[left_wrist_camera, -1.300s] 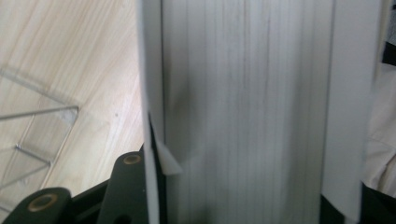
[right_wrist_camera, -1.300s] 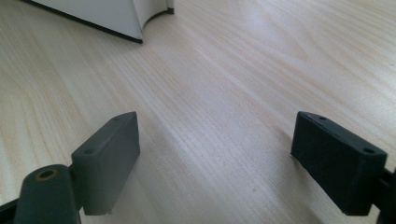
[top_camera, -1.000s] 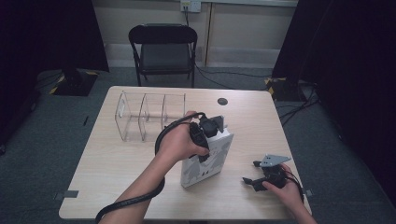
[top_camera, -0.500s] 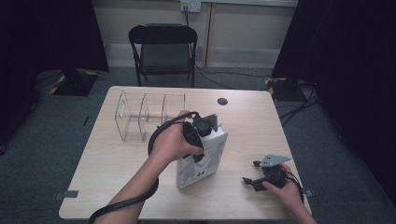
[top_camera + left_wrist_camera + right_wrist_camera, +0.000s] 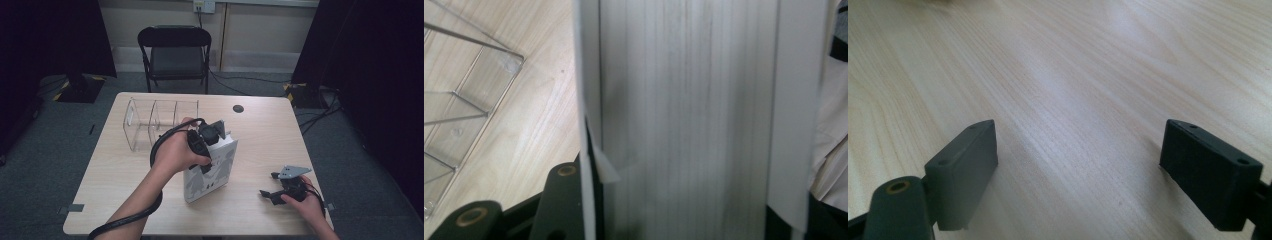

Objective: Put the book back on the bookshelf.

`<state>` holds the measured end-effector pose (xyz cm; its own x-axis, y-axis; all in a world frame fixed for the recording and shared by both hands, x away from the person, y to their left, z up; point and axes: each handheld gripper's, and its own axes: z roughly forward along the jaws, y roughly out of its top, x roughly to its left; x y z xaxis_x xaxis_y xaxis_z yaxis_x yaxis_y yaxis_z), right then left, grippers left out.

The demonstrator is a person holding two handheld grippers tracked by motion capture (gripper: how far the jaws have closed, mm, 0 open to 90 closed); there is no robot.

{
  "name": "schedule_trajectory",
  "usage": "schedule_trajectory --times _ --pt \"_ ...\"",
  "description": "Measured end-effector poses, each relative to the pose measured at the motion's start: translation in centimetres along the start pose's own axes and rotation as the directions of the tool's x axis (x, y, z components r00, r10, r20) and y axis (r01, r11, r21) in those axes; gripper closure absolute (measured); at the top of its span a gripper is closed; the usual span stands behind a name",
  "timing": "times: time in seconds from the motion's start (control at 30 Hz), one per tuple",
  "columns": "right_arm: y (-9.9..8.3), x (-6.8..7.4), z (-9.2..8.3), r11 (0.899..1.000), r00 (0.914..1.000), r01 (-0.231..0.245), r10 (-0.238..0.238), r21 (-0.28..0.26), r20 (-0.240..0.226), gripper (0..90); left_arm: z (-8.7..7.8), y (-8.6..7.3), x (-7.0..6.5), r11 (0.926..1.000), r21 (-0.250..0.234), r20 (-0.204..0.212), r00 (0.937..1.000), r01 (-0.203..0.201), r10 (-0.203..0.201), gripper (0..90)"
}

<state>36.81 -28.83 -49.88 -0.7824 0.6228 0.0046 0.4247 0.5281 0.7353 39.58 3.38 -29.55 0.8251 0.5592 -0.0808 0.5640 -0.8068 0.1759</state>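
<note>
The left tongs (image 5: 209, 146) are clamping the top edge of a thick white book (image 5: 212, 172), which is standing tilted near the middle of the desk (image 5: 120, 200). In the left gripper view the book's page edges (image 5: 689, 115) are sitting right between the jaws. A clear plastic rack (image 5: 150, 120) is lying at about ten o'clock from the book, just beside it. The right tongs (image 5: 272, 195) are resting on the desk at about four o'clock from the book, well apart from it, jaws standing wide with nothing between them.
</note>
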Motion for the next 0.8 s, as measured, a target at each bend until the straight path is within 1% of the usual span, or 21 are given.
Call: schedule_trajectory --times 0.03,0.23,0.3,0.37,0.43,0.47,0.5,0.53,0.57,0.6,0.67,0.8 --pt "0.0 0.0 0.0 1.000 1.0000 0.000 0.000 0.000 0.000 14.7 -0.1 -0.1 0.0 1.0000 -0.001 -0.002 1.0000 -0.006 0.006 53.1" --pt "0.0 0.0 0.0 1.000 1.0000 0.000 0.000 0.000 -0.001 14.7 -0.5 -0.6 0.3 0.9999 0.004 0.005 0.9999 0.012 -0.012 53.2" --pt "0.0 0.0 0.0 1.000 1.0000 0.000 0.000 0.002 0.000 14.7 -0.5 -0.8 0.4 1.0000 0.005 -0.004 1.0000 0.008 -0.008 53.2" --pt "0.0 0.0 0.0 1.000 1.0000 0.000 0.000 0.000 -0.001 14.7 -0.4 -0.9 0.6 0.9997 0.004 -0.006 0.9997 0.023 -0.023 53.2" --pt "0.0 0.0 0.0 1.000 1.0000 0.000 0.000 0.002 0.000 14.6 -0.5 -1.0 0.7 0.9998 0.007 -0.012 0.9997 0.020 -0.020 53.2" --pt "0.0 0.0 0.0 1.000 1.0000 0.000 0.000 0.000 0.000 14.7 -0.5 -1.1 0.8 0.9996 0.013 -0.009 0.9997 0.023 -0.023 53.2" --pt "0.0 0.0 0.0 1.000 1.0000 0.000 0.000 0.000 0.000 14.7 -0.5 -1.2 0.9 0.9995 0.009 -0.004 0.9995 0.031 -0.031 53.2" --pt "0.0 0.0 0.0 1.000 1.0000 0.000 0.000 0.000 0.000 14.7 -0.5 -1.2 1.0 0.9997 0.010 -0.002 0.9997 0.023 -0.023 53.2" --pt "0.0 0.0 0.0 1.000 1.0000 0.000 0.000 0.000 0.000 14.7 -0.5 -1.2 1.0 0.9997 0.010 -0.002 0.9997 0.023 -0.023 53.2" --pt "0.0 0.0 0.0 1.000 1.0000 0.000 0.000 0.001 0.000 14.7 -0.6 -1.3 1.1 0.9992 0.007 0.006 0.9992 0.040 -0.040 53.2" --pt "0.0 0.0 0.0 1.000 1.0000 0.000 0.000 0.000 0.000 14.7 -0.6 -1.5 1.2 0.9993 0.005 0.006 0.9993 0.036 -0.036 53.2" --pt "0.0 0.0 0.0 1.000 1.0000 0.000 0.000 0.001 0.000 14.7 -0.8 -1.8 1.6 0.9990 0.005 0.009 0.9990 0.044 -0.044 53.1"
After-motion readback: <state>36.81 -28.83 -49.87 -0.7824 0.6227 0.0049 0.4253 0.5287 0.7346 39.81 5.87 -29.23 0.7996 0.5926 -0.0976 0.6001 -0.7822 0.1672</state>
